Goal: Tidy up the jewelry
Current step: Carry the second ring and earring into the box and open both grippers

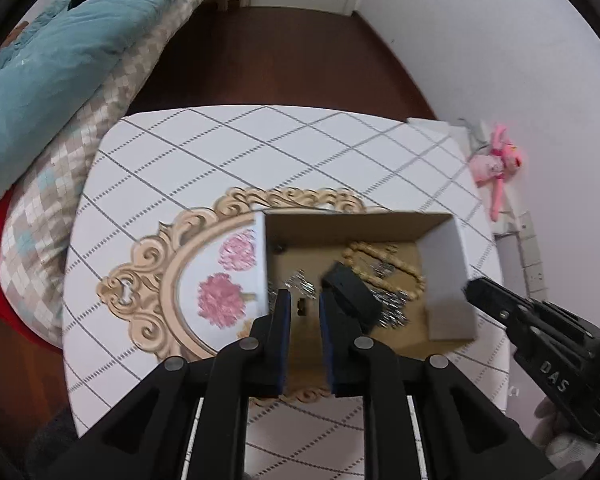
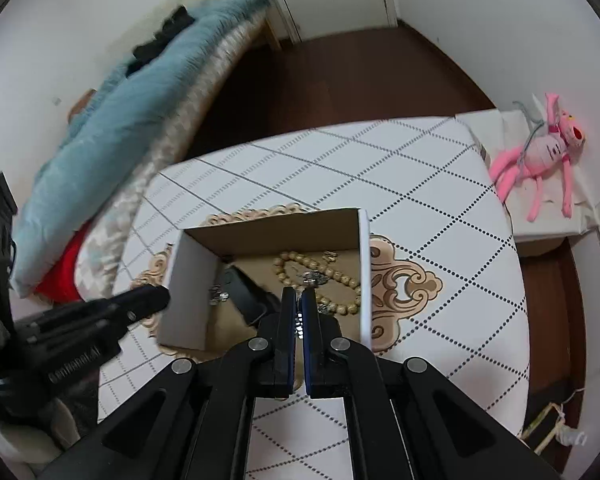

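Observation:
An open cardboard box (image 1: pixel 448 276) (image 2: pixel 188 280) stands on an ornate mat on the table. Inside lie a beige bead bracelet (image 1: pixel 384 268) (image 2: pixel 332 276), silver chain jewelry (image 1: pixel 392 304) (image 2: pixel 220 296) and a black object (image 2: pixel 248 292). My left gripper (image 1: pixel 304 300) is open over the box's near left edge and holds nothing. My right gripper (image 2: pixel 299 294) is shut on a silver chain (image 2: pixel 314 279) that shows between the pads and hangs over the box. In the left wrist view the right gripper's fingers (image 1: pixel 352 292) reach into the box.
The table (image 1: pixel 260 140) (image 2: pixel 440 208) has a white cloth with a diamond grid. An ornate beige mat with pink flowers (image 1: pixel 220 280) lies under the box. A bed with a blue quilt (image 1: pixel 60 60) stands left. A pink plush toy (image 2: pixel 540 152) lies at the right.

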The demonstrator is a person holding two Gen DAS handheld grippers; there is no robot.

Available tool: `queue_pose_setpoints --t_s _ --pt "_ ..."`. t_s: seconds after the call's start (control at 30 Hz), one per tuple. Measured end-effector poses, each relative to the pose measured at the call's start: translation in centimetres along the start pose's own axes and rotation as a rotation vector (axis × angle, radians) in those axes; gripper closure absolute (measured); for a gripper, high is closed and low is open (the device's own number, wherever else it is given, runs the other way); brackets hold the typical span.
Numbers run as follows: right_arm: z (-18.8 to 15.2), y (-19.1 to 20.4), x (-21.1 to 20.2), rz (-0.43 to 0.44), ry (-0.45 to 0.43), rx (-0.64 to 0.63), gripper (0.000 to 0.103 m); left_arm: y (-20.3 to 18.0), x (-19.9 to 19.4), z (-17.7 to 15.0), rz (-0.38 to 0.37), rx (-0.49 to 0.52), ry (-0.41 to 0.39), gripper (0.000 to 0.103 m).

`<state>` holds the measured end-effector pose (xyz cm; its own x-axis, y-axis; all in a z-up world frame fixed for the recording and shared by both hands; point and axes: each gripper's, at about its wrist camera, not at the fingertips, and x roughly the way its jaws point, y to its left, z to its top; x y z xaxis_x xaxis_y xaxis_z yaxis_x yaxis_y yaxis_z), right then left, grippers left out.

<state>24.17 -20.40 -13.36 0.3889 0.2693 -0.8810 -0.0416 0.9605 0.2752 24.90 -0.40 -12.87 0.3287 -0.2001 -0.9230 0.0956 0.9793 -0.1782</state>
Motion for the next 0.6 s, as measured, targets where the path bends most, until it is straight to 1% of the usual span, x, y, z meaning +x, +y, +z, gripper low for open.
queue_pose_setpoints --t_s 0.03,0.07,0.1,0.13,0.17,0.2,0.3,0.37,0.4,0.43,0.47,0.5,0.53,0.6 --pt "0.3 -0.2 0.3 -0.01 0.015 0.008 0.098 0.2 0.0 0.3 0.008 -0.005 0.0 0.083" --pt "0.6 -0.4 0.4 -0.014 0.024 0.01 0.096 0.3 0.0 0.5 0.017 -0.007 -0.001 0.069" --pt "0.7 -0.5 0.4 -0.017 0.024 0.012 0.09 0.5 -0.2 0.7 0.024 -0.009 -0.014 0.056" --pt "0.9 -0.6 0.3 -0.018 0.022 0.014 0.079 0.6 -0.5 0.8 0.029 -0.01 -0.028 0.051" --pt "1.0 -0.7 0.1 -0.022 0.018 0.015 0.072 0.8 -0.8 0.8 0.045 -0.01 -0.038 0.045" --pt "1.1 -0.8 -0.1 -0.03 0.013 0.014 0.063 0.8 -1.0 0.8 0.061 -0.008 -0.045 0.04" --pt "1.1 -1.0 -0.6 -0.052 0.005 0.01 0.062 1.0 -1.2 0.7 0.096 -0.002 -0.053 0.038" --pt "1.0 -0.9 -0.7 -0.11 0.003 -0.012 0.059 1.1 -1.2 0.3 0.125 0.003 -0.054 0.037" --pt "0.9 -0.8 -0.7 -0.146 0.003 -0.025 0.05 1.1 -1.2 0.1 0.135 0.004 -0.057 0.03" --pt "0.8 -0.9 -0.7 -0.167 0.005 -0.034 0.039 1.1 -1.1 -0.2 0.15 0.007 -0.064 0.022" --pt "0.6 -0.8 -0.6 -0.191 0.009 -0.042 0.033 1.1 -1.0 -0.6 0.16 0.01 -0.069 0.006" --pt "0.4 -0.7 -0.4 -0.214 0.013 -0.052 0.021 1.1 -0.9 -1.0 0.165 0.01 -0.076 0.002" --pt "0.2 -0.8 -0.2 -0.229 0.018 -0.061 0.011 1.1 -0.8 -1.4 0.171 0.011 -0.08 0.002" --pt "-0.3 -0.8 0.3 -0.254 0.031 -0.072 0.002 1.1 -0.3 -2.0 0.199 0.019 -0.073 0.001"
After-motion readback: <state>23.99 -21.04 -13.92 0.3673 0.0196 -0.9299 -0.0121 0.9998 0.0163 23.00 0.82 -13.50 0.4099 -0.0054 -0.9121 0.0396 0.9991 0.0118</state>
